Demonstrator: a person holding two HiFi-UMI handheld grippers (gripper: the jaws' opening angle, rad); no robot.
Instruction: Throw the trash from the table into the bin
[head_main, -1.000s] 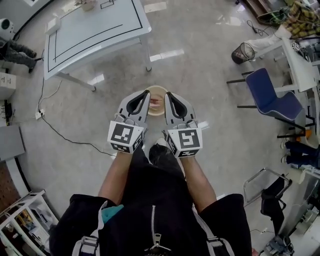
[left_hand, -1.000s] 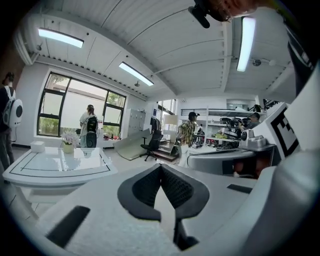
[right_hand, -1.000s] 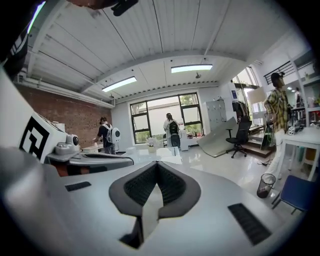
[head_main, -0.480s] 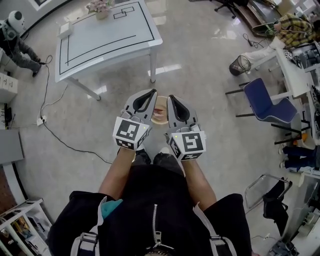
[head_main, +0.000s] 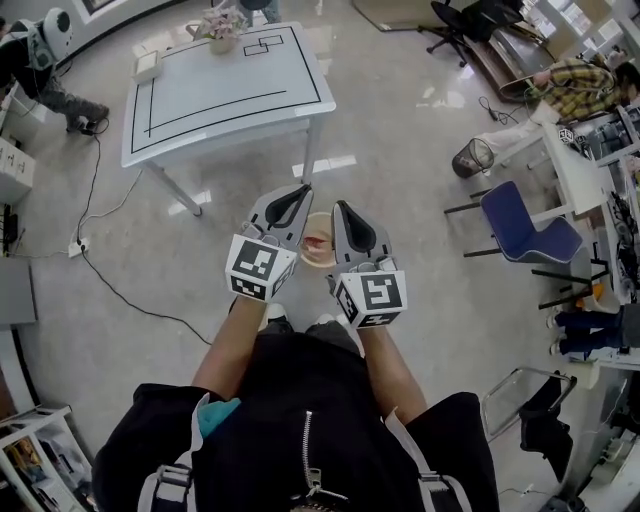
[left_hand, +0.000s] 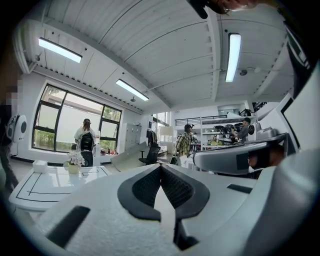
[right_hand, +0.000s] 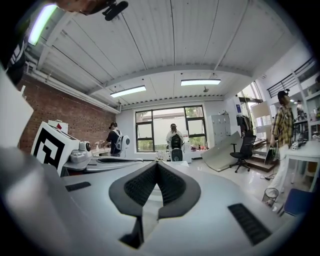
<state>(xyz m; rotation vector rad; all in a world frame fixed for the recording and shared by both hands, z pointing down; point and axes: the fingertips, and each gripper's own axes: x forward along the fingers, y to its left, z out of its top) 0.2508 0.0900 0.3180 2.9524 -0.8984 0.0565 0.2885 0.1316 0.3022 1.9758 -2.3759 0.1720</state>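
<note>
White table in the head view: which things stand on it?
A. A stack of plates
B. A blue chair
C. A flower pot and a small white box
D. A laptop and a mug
C: the white table bears a flower pot at its far edge and a small white box near one far corner.

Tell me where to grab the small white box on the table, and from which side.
Take the white box across two opposite straight sides, coming down from above. It looks low and blocky, lying flat near a corner of the table and well apart from the flower pot. The jaws should therefore meet parallel faces with nothing crowding them. Finer detail is too small to tell.
</note>
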